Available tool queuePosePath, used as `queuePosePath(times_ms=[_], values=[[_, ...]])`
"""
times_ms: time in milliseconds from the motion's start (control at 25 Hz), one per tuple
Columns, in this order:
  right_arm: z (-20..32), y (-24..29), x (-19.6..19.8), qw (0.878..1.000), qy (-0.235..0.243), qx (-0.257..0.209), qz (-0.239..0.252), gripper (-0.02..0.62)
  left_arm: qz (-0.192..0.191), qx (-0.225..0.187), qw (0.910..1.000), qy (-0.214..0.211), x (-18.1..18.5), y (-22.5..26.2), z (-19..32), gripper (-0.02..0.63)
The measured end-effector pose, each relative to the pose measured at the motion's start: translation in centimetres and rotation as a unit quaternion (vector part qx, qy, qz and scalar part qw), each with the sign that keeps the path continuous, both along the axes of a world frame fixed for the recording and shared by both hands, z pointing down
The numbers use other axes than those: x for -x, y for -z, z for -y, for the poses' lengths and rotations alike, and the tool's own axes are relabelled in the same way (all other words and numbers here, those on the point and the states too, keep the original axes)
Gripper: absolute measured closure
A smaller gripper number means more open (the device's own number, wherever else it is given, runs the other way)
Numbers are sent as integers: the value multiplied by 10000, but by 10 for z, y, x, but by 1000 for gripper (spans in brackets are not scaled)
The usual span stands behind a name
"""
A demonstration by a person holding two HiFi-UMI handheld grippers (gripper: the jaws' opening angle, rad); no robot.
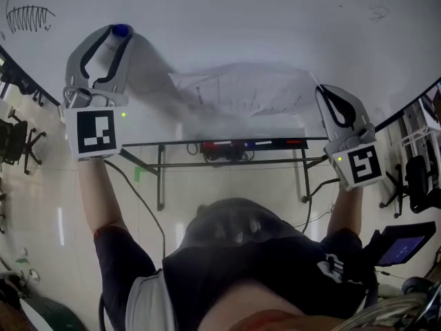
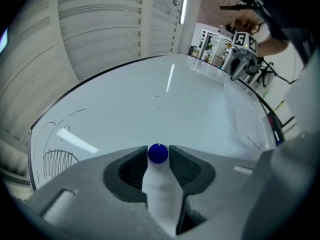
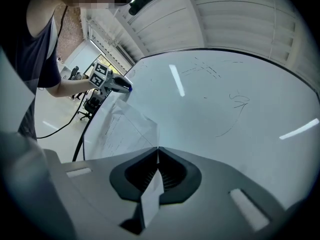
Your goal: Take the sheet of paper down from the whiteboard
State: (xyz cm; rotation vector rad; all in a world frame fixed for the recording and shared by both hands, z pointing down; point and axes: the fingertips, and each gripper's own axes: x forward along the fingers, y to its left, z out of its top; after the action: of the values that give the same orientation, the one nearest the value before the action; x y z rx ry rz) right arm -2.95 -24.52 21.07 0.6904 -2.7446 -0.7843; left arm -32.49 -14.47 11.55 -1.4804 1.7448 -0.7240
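The white sheet of paper (image 1: pixel 241 88) hangs in a loose sag in front of the whiteboard (image 1: pixel 241 12), stretched between my two grippers. My left gripper (image 1: pixel 120 33) is shut on the sheet's left corner (image 2: pixel 160 194), with a round blue magnet (image 2: pixel 158 153) pinched at its tips. My right gripper (image 1: pixel 321 92) is shut on the right corner, and a strip of the paper (image 3: pixel 150 194) shows between its closed jaws. From the right gripper view, the sheet (image 3: pixel 125 129) runs away toward the left gripper (image 3: pixel 114 83).
Faint pen doodles mark the whiteboard (image 3: pixel 225 99), one at its top left (image 1: pixel 27 16). A marker tray (image 1: pixel 248 144) on a metal stand sits below the board. Office chairs stand at the left (image 1: pixel 14 140) and right (image 1: pixel 413 178), and a dark screen (image 1: pixel 403 247) is near my right side.
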Motion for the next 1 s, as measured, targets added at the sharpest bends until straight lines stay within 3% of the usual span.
queuePosePath(times_ms=[200,280,400,520,600,680,840,1000], values=[[-2,-26,7,9993,-176,72,-312,592,-1044,-513,9926,-356,6,-4,-24,479],[2,-44,10,9989,-165,203,-386,592,-963,-577,9934,-239,-2,-20,-42,482],[14,-60,31,9984,215,425,-314,592,-798,-501,9951,-287,-18,-52,-51,517],[19,-56,41,9971,599,457,-108,592,-869,-162,9950,-465,-41,-74,-43,603],[16,-51,43,9952,866,433,-121,592,-1048,110,9940,-280,-51,-88,-49,603],[11,-50,39,9932,1033,513,-182,592,-1308,258,9906,-294,-61,-94,-52,603],[8,-46,19,9922,1027,688,-129,592,-1934,249,9774,-816,-90,-86,-50,603],[10,-44,-17,9923,884,869,-25,592,-1679,544,9815,-744,-126,-92,-54,603]])
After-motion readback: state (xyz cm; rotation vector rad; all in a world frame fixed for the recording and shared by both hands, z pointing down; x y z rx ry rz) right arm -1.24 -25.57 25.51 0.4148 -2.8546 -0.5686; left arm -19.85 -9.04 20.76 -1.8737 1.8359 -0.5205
